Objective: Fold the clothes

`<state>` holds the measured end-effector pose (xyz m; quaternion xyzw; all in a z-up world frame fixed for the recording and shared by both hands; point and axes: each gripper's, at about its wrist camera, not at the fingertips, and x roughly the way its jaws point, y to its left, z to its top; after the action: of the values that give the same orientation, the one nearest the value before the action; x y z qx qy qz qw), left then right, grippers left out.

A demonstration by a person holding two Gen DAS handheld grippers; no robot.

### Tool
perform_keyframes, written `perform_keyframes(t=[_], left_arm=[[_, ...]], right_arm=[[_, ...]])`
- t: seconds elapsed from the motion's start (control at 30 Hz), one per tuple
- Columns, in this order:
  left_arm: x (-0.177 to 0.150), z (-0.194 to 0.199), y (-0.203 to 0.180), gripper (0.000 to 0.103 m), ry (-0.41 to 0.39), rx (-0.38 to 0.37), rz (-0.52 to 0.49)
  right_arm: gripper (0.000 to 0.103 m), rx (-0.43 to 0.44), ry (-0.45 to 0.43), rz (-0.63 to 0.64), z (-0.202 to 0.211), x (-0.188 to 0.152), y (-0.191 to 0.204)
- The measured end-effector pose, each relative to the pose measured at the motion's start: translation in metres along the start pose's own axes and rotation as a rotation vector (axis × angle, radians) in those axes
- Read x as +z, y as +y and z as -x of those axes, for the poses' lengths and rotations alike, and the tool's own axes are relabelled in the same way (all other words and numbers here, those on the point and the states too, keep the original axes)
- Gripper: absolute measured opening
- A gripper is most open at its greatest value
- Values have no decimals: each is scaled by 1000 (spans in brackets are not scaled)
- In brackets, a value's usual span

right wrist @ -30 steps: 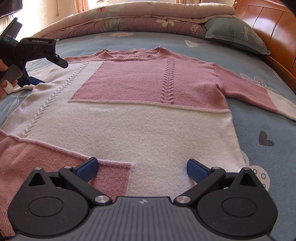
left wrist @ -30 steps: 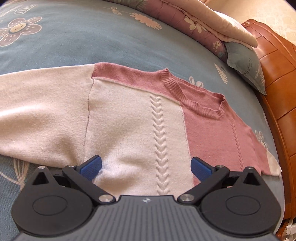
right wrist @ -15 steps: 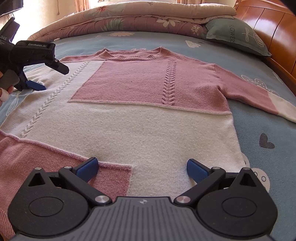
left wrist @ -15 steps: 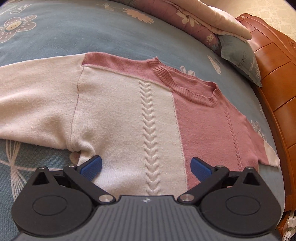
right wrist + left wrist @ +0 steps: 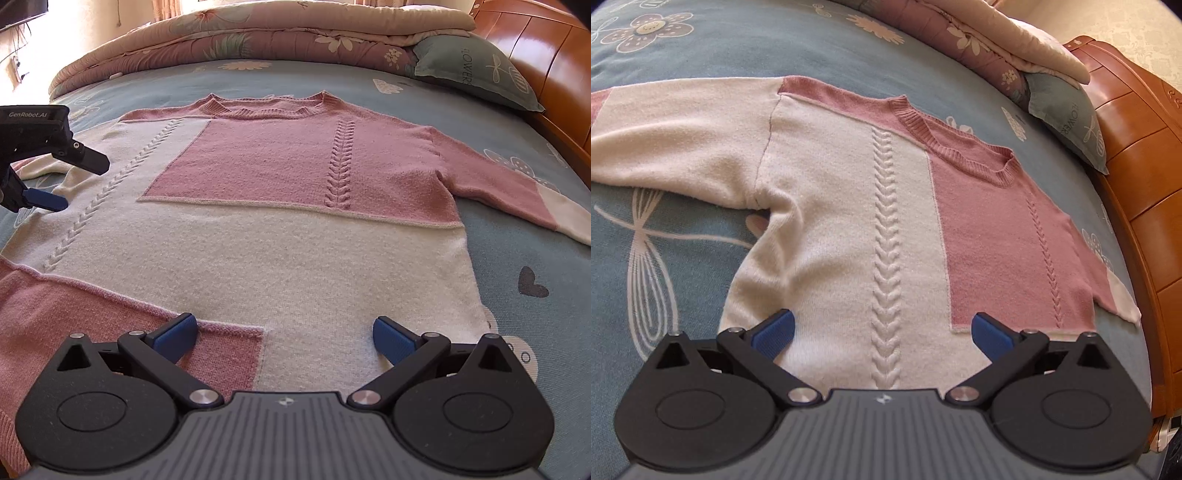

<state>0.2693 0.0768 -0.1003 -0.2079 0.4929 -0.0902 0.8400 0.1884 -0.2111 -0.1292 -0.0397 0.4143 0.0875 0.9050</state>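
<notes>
Right wrist alone shows left tool [image 5: 79,182]; both tools spread, over sweater [image 5: 295,258].

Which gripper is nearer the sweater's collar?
Left. The left gripper hangs over the sweater's cream side below the armpit, partway up toward the collar. The right gripper sits over the hem, the end farthest from the collar.
</notes>
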Motion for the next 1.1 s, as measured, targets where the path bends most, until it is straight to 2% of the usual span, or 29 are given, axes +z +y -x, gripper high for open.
perform_keyframes(t=[0.07, 0.17, 0.23, 0.3, 0.4, 0.47, 0.5, 0.57, 0.7, 0.8, 0.9, 0.97, 1.1], left_arm=[[-2, 14, 4, 101, 15, 10, 7], [14, 46, 27, 101, -111, 17, 62], [27, 57, 55, 101, -176, 30, 157], [36, 60, 87, 101, -201, 38, 272], [37, 56, 124, 101, -236, 64, 375], [33, 52, 146, 101, -253, 44, 451], [31, 51, 155, 101, -272, 10, 482], [33, 54, 161, 101, -295, -24, 511], [59, 53, 155, 101, -314, -63, 469], [87, 43, 140, 101, -327, -90, 402], [113, 22, 129, 101, -289, -89, 333], [117, 7, 125, 101, -256, -42, 319], [86, 6, 118, 101, -227, -19, 246]], right_arm=[[103, -1, 0, 5, 1, 0, 1], [103, -3, -2, 12, 2, -1, 3], [103, -4, -3, 15, 2, -1, 3], [103, -2, -3, 12, 1, -1, 2], [103, -1, -3, 11, 1, -1, 3], [103, -4, -4, 14, 0, -1, 3], [103, -4, -5, 15, 0, -1, 3], [103, -3, -6, 13, -1, -1, 3], [103, -5, -13, 15, -2, -1, 3], [103, -6, -20, 15, -3, -1, 3], [103, -6, -28, 15, -4, -1, 4], [103, -6, -31, 16, -5, -1, 4], [103, -5, -31, 18, -4, -1, 4]])
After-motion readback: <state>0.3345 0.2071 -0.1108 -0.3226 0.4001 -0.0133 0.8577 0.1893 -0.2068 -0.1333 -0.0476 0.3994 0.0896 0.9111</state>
